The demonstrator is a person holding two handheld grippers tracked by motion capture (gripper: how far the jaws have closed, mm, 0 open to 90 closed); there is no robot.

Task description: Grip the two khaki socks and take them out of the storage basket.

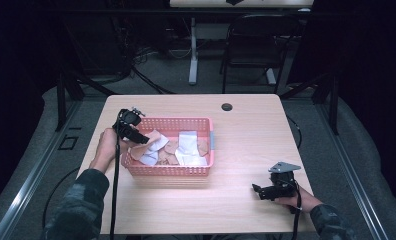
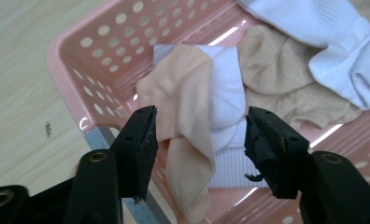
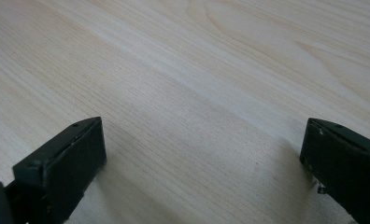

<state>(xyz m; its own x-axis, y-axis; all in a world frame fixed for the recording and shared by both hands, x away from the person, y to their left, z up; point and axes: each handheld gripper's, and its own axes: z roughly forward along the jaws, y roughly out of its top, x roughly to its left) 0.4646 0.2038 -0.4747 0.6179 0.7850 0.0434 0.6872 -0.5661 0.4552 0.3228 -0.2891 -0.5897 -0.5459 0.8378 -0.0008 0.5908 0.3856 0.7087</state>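
Straddled by the half-parted left claw [image 2: 200, 135], a peach sock [image 2: 185, 112] is seen draped over the pink basket [image 2: 75, 60] corner, pads clear of it. From above, the right claw [image 1: 258, 191] is seen wide open on the desk [image 1: 256, 135].

A peach sock [image 2: 185, 121] lies draped over the near left corner of a pink basket [image 2: 75, 70], one end hanging limp over the rim, the rest folded back inside. It is thin, smooth and creased. Under it, touching, lies a white sock [image 2: 227, 102] with a ribbed cuff toward the rim. Both lie between the fingers [image 2: 138, 140] of the left gripper [image 2: 199, 140], with a gap visible on each side. The perforated basket [image 1: 168, 171] sits on the counter [image 1: 246, 150], left of its middle.
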